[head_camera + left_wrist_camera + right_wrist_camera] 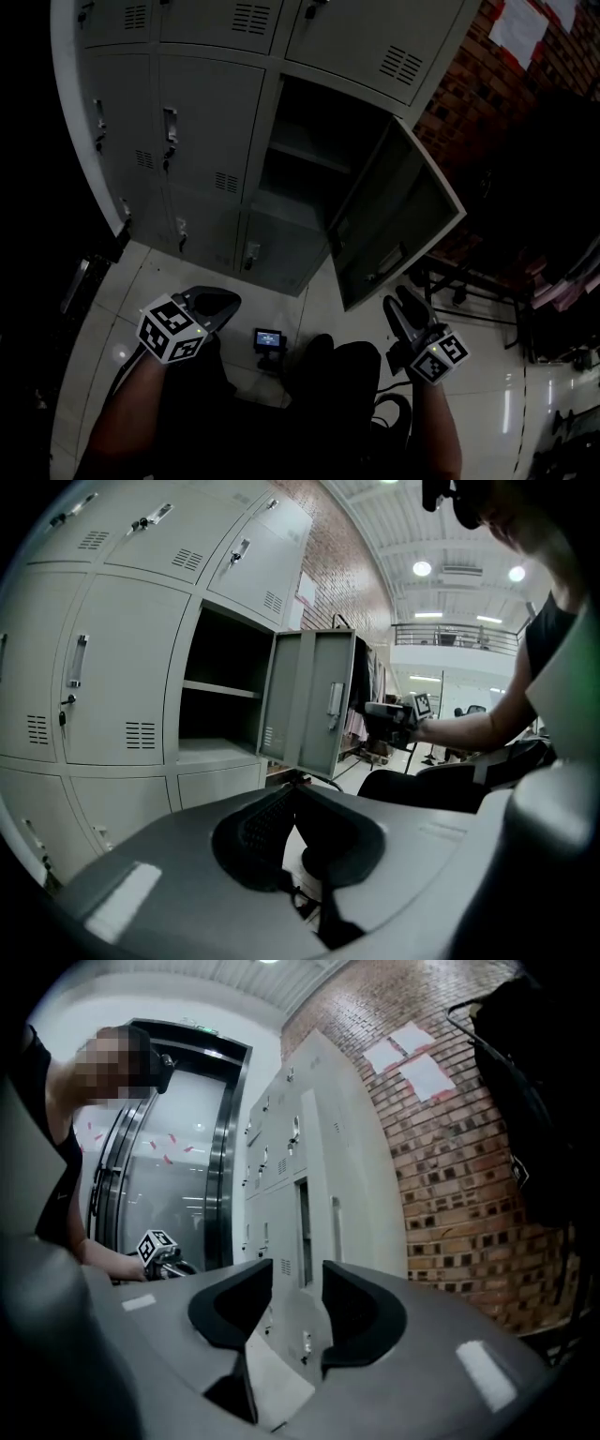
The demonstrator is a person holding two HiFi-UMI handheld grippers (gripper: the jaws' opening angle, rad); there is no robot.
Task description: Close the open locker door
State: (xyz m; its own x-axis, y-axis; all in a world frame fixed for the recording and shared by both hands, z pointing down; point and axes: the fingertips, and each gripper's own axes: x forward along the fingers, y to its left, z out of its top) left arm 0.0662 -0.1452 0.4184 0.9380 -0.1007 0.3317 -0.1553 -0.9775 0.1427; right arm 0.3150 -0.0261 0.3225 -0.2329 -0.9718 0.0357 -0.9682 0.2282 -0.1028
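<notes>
Two grey-shelled tools are seen, the left gripper (214, 306) and the right gripper (403, 302), each fitted with black pads (361, 1309) and a cube (172, 330) of black-and-white square markers. A dark sleeveless top (549, 635) is worn (arms left bare) — and dark trousers (330, 375).
</notes>
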